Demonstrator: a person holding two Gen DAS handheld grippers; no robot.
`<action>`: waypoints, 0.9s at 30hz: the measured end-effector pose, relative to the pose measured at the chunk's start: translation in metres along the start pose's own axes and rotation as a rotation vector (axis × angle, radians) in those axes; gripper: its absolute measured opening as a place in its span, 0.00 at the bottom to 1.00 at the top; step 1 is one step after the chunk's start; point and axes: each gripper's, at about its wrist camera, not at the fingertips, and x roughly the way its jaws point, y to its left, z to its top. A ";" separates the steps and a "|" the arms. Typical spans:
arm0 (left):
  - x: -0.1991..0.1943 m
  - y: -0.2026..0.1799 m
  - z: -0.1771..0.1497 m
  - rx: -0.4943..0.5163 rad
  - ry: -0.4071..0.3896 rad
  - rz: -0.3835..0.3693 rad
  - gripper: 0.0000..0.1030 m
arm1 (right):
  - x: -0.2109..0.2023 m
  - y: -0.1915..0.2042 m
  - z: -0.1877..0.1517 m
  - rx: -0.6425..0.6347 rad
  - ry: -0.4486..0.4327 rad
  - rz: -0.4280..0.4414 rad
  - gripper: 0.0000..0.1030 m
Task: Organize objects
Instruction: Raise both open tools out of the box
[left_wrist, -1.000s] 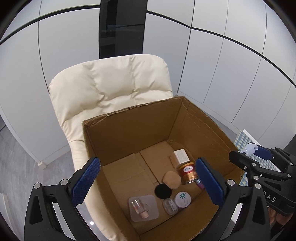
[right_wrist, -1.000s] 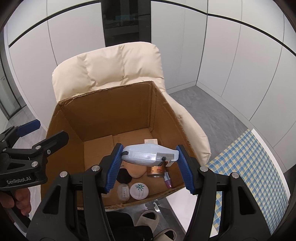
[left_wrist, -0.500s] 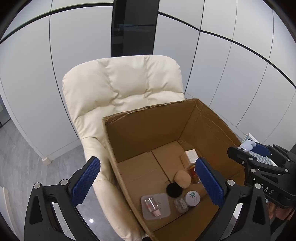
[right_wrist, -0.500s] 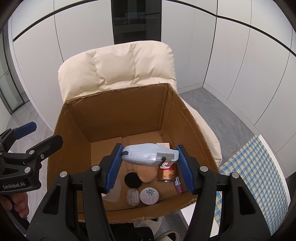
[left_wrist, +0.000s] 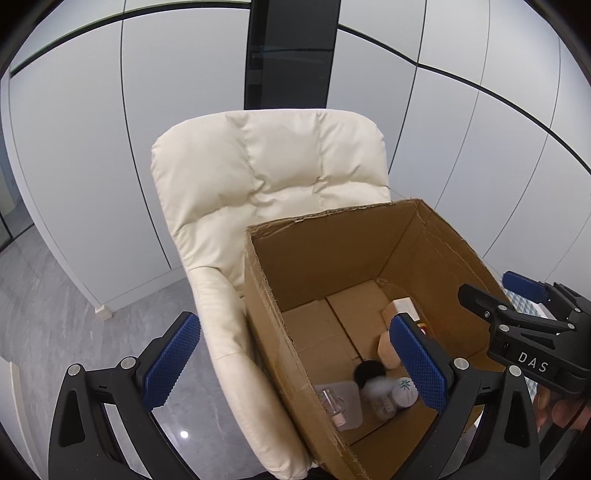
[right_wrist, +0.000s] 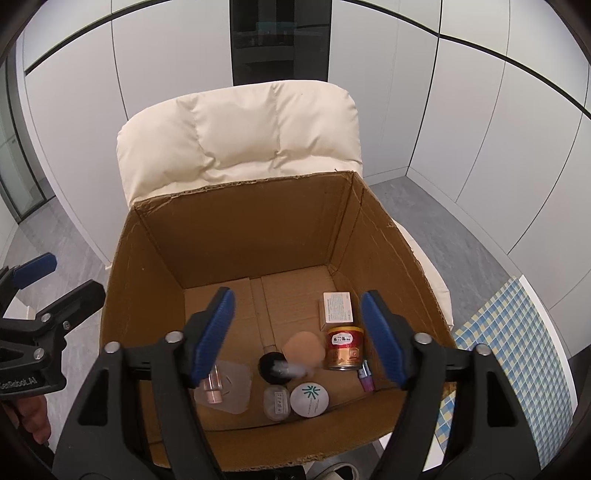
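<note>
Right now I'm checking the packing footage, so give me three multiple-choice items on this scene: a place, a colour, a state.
1. Where does the cardboard box sit?
A. on the cream chair
B. on the floor
C. on a shelf

2. What colour are the right gripper fingers?
A. red
B. blue
C. green

3. What is the right gripper's state?
A. shut on a can
B. shut on a bottle
C. open, empty

Key: 1 A, the chair's backrest rises behind the box; 2 B, ribbed blue pads; 3 C, nothing between them, having just opened.

Cream padded chair (right_wrist: 236, 147) — open cardboard box (right_wrist: 236, 236) on its seat
</note>
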 end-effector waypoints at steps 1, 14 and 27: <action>0.000 0.002 0.000 -0.002 0.000 0.003 0.99 | 0.000 0.001 0.001 0.002 -0.002 -0.007 0.83; 0.002 0.010 0.001 -0.019 0.000 0.016 0.99 | 0.004 0.005 0.003 0.015 0.002 -0.017 0.99; 0.003 0.007 0.003 -0.023 0.003 0.017 0.99 | 0.007 0.006 0.001 0.004 0.017 -0.005 1.00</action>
